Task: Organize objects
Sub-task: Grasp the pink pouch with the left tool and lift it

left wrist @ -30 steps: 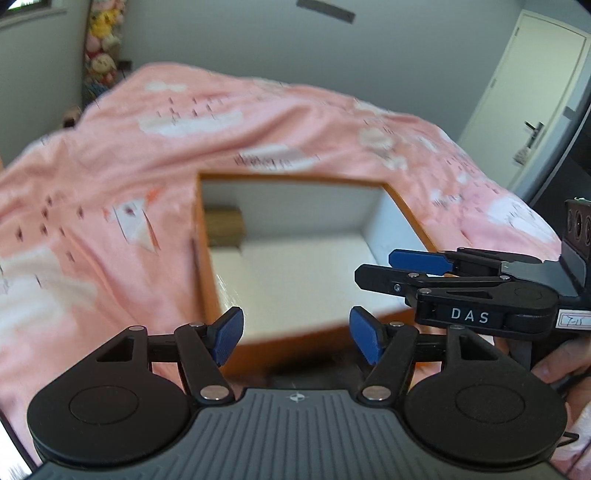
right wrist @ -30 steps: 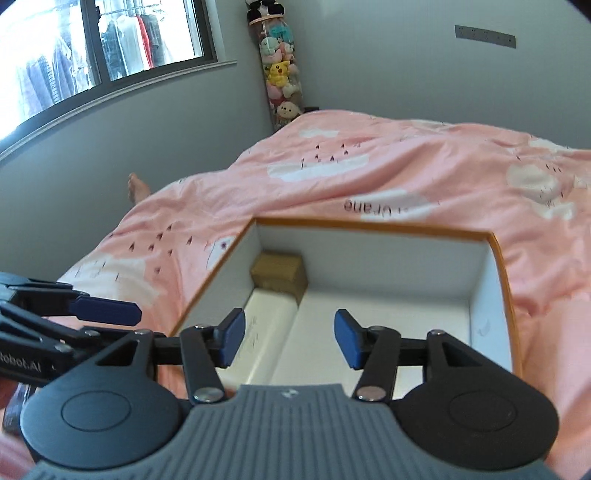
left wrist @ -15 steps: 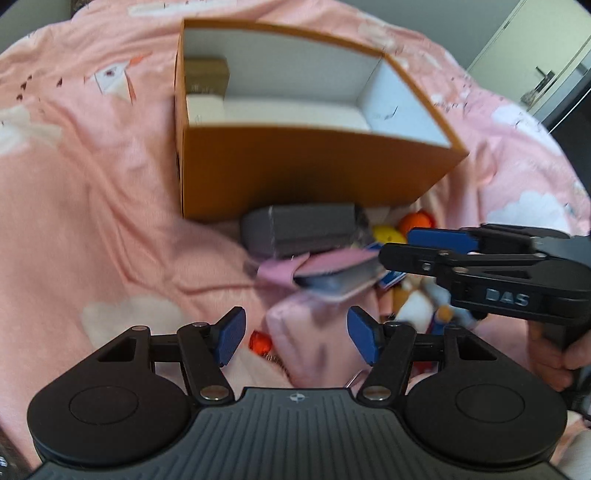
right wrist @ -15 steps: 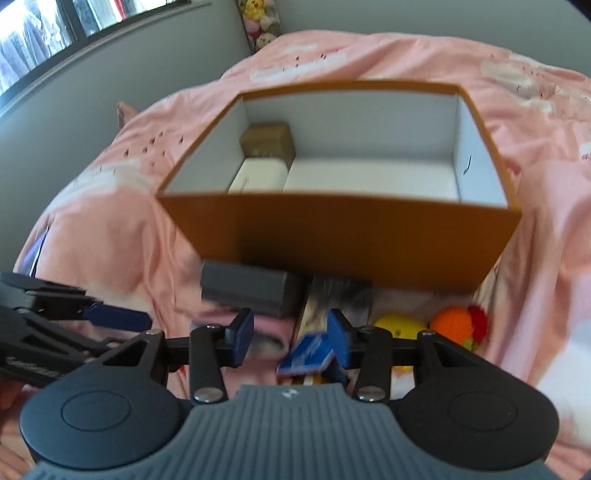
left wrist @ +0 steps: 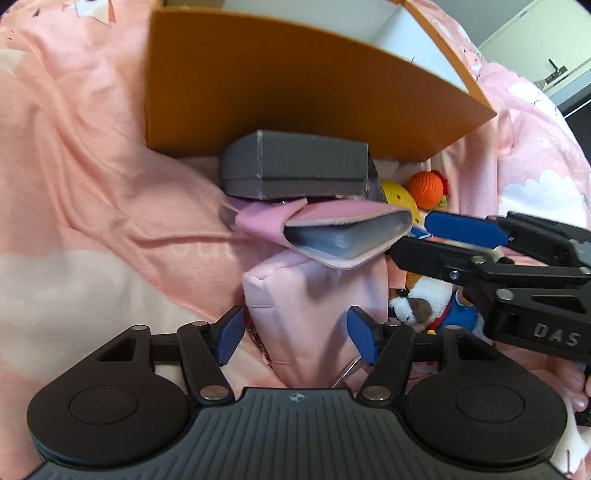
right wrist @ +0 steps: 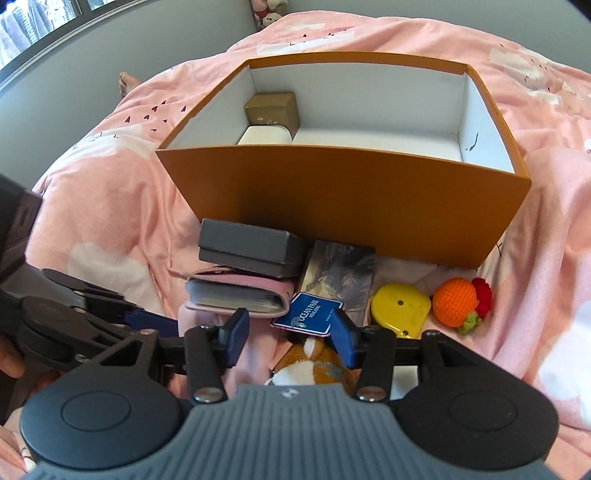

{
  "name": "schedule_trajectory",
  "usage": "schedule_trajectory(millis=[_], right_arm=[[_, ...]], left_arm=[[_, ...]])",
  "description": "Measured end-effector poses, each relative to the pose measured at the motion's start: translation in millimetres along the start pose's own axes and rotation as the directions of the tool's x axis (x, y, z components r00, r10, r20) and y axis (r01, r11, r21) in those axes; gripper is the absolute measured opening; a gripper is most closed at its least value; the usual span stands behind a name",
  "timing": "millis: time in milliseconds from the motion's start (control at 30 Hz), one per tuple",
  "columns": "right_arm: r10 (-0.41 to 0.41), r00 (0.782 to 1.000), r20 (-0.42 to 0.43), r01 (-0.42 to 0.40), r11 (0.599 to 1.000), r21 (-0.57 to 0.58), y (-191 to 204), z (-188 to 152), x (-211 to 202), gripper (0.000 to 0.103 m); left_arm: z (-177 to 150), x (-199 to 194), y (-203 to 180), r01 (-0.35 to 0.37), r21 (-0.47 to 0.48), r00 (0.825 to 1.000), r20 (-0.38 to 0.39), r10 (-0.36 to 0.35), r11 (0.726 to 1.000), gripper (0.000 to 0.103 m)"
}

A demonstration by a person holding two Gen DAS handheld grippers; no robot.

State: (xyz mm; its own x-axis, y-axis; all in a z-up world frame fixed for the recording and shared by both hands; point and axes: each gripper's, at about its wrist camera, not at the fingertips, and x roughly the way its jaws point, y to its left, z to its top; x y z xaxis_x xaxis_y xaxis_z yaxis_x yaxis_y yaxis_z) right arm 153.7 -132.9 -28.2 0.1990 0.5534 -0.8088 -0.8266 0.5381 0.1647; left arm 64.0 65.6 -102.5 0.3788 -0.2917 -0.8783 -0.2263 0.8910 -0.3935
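Inside the orange box, only a brown box and a white case sit at its left end. Left on the bed: grey box, pink wallet, blue card, yellow case, crocheted orange. Left claw and right claw hang wide, empty.

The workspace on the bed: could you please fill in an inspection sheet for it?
Surface: pink duvet, rumpled.
Job's things: orange box open, holding a brown box and a white case. In front of it: grey box on a pink wallet, blue card, yellow case, crochet orange, plush dog, pink pouch.
Clutter: picture card beside the grey box.
Grippers: left gripper and right gripper, jaws open, both empty.
Cables: nothing seen.
Surroundings: grey wall, window, door.
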Motion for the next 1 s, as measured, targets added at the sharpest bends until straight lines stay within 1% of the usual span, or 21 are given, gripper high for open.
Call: schedule_trajectory(millis=[33,100,133,200,300,467,567,700,833,1000], right_arm=[[-0.001,1.000,0.001,0.001,1.000,-0.004,0.3,-0.1,-0.1,0.051],[-0.001,1.000,0.003,0.001,1.000,-0.006,0.2,-0.8,0.6,0.052],[0.001,1.000,0.002,-0.001,1.000,-0.004,-0.3,-1.0,1.1,0.052],[0.002,1.000,0.003,-0.002,1.000,0.000,-1.4,-0.9,1.2,0.052],[-0.003,1.000,0.013,0.003,1.000,-0.005,-1.3,0.1,-1.2,0.052],[-0.019,0.999,0.028,0.019,1.000,-0.023,-1.2,1.2,-6.8,0.052],[-0.024,0.999,0.031,0.025,0.999,-0.028,-2.4,1.6,-8.6,0.052],[-0.016,0.999,0.029,0.017,0.999,-0.048,-2.0,2.1,-7.4,0.052],[-0.009,1.000,0.025,0.011,0.995,-0.095,1.2,5.3,-1.8,0.051],[0.018,0.999,0.036,-0.011,0.983,-0.183,7.3,16.1,14.2,0.051]], left_arm=[[-0.4,1.0,-0.2,-0.002,-0.002,1.000,0.001,0.002,1.000,0.065],[-2.2,-0.7,-1.0,-0.005,-0.001,1.000,0.007,0.005,1.000,0.055],[-3.4,-2.4,-0.1,-0.004,-0.006,1.000,0.014,0.004,1.000,0.052],[-4.8,-8.0,3.2,0.004,-0.025,1.000,0.028,-0.003,1.000,0.042],[-8.0,-19.1,6.2,0.022,-0.038,0.998,0.053,-0.020,0.999,0.034],[-12.2,-46.1,1.3,0.023,-0.013,0.993,0.113,-0.022,1.000,0.030],[-12.7,-68.1,-0.8,0.005,0.007,0.986,0.166,-0.006,1.000,0.028],[-8.8,-89.2,2.0,-0.023,-0.012,0.974,0.227,0.025,1.000,0.028],[-0.9,-97.2,2.8,-0.023,-0.032,0.967,0.253,0.030,0.999,0.027],[2.4,-111.0,3.3,-0.046,-0.022,0.957,0.285,0.050,0.999,0.027]])
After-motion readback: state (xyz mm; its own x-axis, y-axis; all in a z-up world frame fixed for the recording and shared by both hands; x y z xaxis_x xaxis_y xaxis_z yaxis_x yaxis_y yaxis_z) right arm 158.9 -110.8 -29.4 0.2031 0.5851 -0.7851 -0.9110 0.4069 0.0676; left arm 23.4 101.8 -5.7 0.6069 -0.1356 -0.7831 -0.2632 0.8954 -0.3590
